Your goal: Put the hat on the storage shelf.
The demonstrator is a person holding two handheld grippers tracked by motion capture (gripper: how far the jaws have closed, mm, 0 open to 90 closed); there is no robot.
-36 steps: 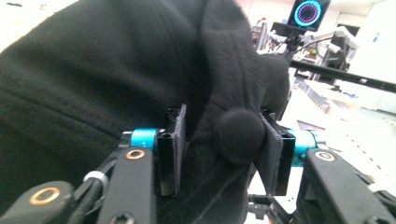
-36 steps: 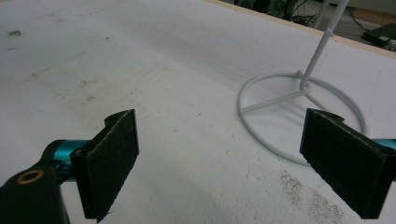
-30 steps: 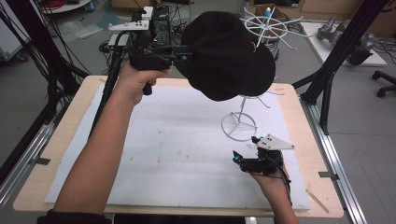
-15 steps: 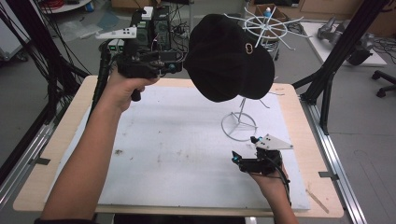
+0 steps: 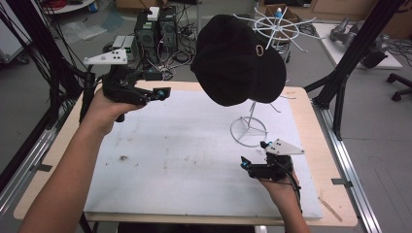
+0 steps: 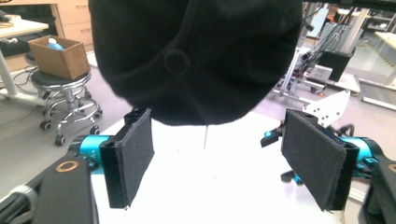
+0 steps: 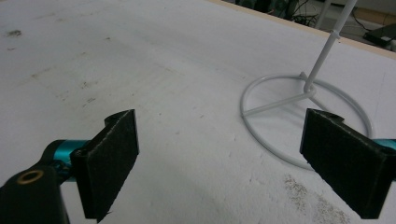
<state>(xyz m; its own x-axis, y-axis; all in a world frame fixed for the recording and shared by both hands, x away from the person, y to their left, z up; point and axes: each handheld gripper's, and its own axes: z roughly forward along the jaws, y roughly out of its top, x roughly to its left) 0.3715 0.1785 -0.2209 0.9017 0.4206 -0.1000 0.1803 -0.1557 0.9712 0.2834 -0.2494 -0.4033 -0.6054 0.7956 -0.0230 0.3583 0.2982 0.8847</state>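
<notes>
Black cap (image 5: 237,60) hiding most of its white stand (image 5: 248,127); left gripper (image 5: 163,92) and right gripper (image 5: 244,162) jaws spread, empty.

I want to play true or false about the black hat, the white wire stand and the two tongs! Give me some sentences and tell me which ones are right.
1. The black hat hangs on the white wire stand. True.
2. The left tongs squeeze the hat. False: their jaws have just been opening, stand apart and have nothing between them, with the hat a little way off.
3. The right tongs are open near the stand's ring foot. True.
4. The stand lies tipped over on the white mat. False: it stands upright.
5. The right tongs hold the stand. False: they hold nothing.
</notes>
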